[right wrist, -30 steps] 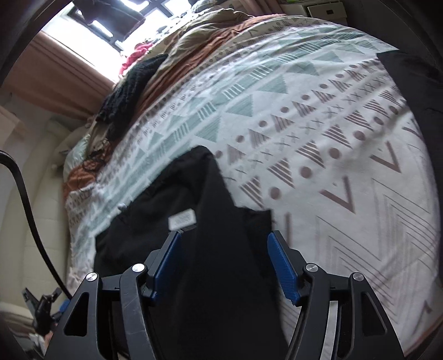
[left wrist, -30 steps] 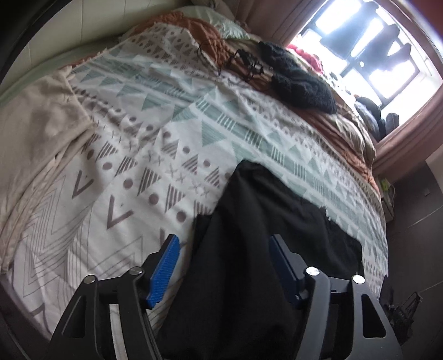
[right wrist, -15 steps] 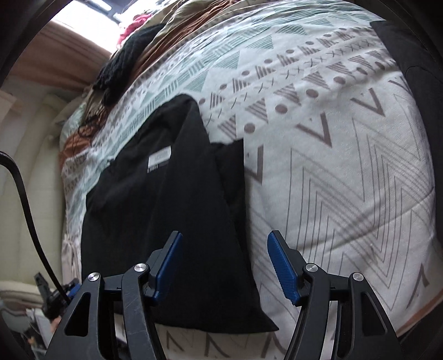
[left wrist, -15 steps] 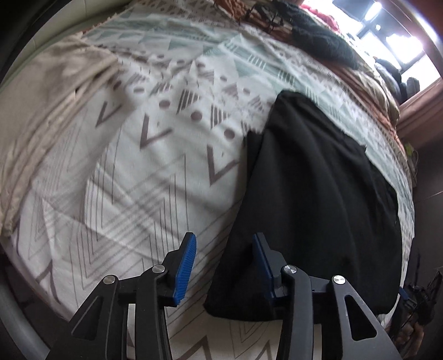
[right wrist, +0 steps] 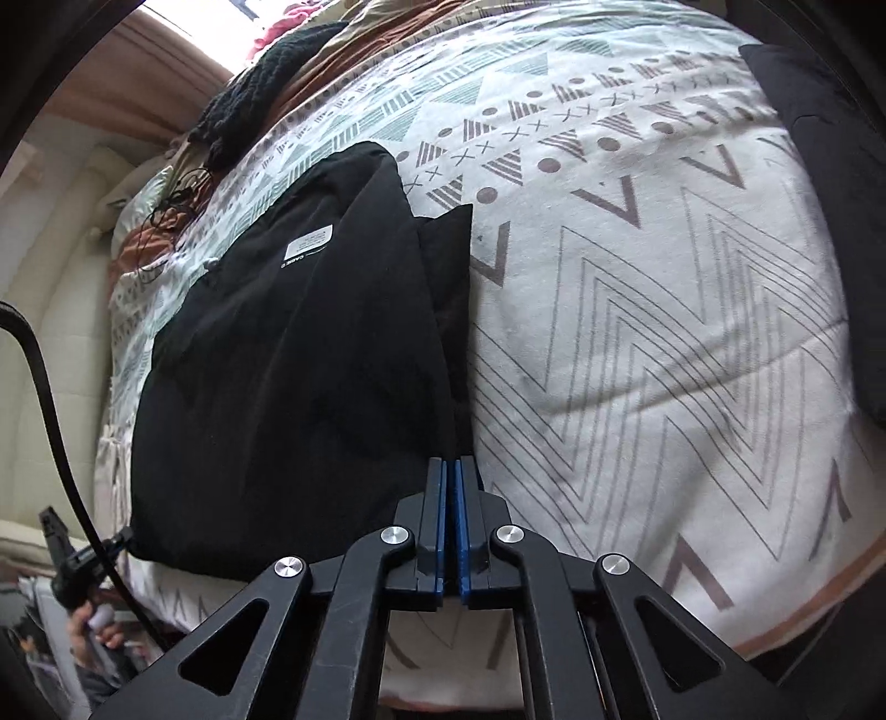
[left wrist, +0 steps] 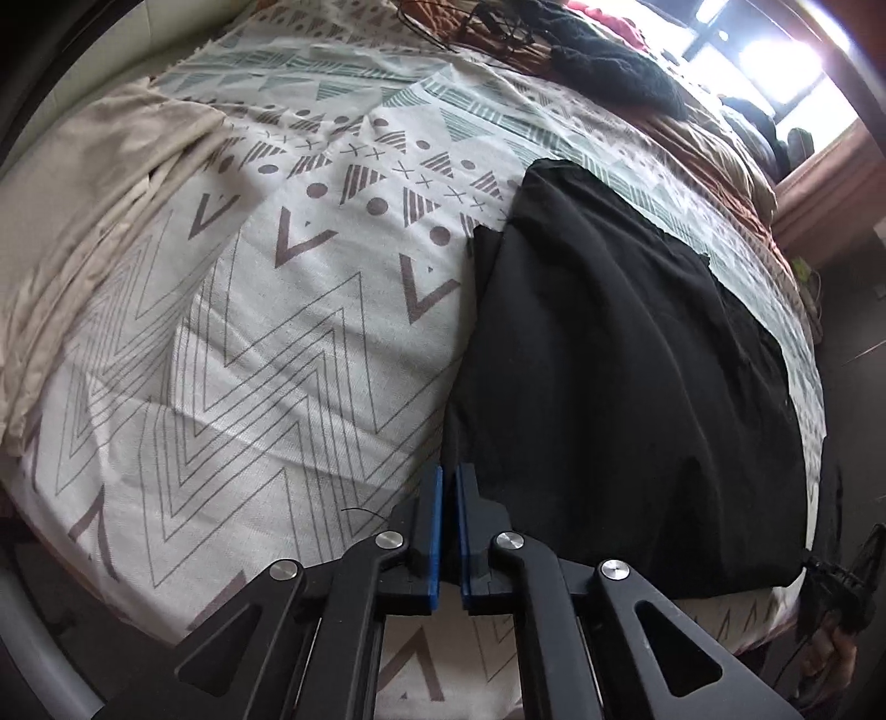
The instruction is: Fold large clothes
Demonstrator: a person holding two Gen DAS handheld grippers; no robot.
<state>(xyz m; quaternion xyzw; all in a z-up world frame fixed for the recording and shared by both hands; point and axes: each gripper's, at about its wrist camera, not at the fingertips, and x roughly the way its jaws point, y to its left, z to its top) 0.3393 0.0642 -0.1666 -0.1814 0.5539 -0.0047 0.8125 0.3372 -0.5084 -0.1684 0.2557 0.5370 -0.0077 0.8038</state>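
Observation:
A black garment (left wrist: 620, 354) lies folded lengthwise on the patterned bedspread (left wrist: 266, 343). It also shows in the right wrist view (right wrist: 299, 354), with a white label (right wrist: 308, 246) on top. My left gripper (left wrist: 449, 482) is shut on the garment's near corner at its left edge. My right gripper (right wrist: 449, 476) is shut on the garment's near corner at its right edge. Both sets of blue pads are pressed together with black cloth between them.
A beige cloth (left wrist: 94, 221) lies at the left of the bed. Dark knitwear (left wrist: 609, 72) and cables (left wrist: 487, 27) lie at the far end near the window. Another dark item (right wrist: 830, 183) sits at the right edge. A person's hand holding a device (right wrist: 83, 587) is at the lower left.
Both grippers have come down to the garment's near edge and closed from wide open onto its two near corners.

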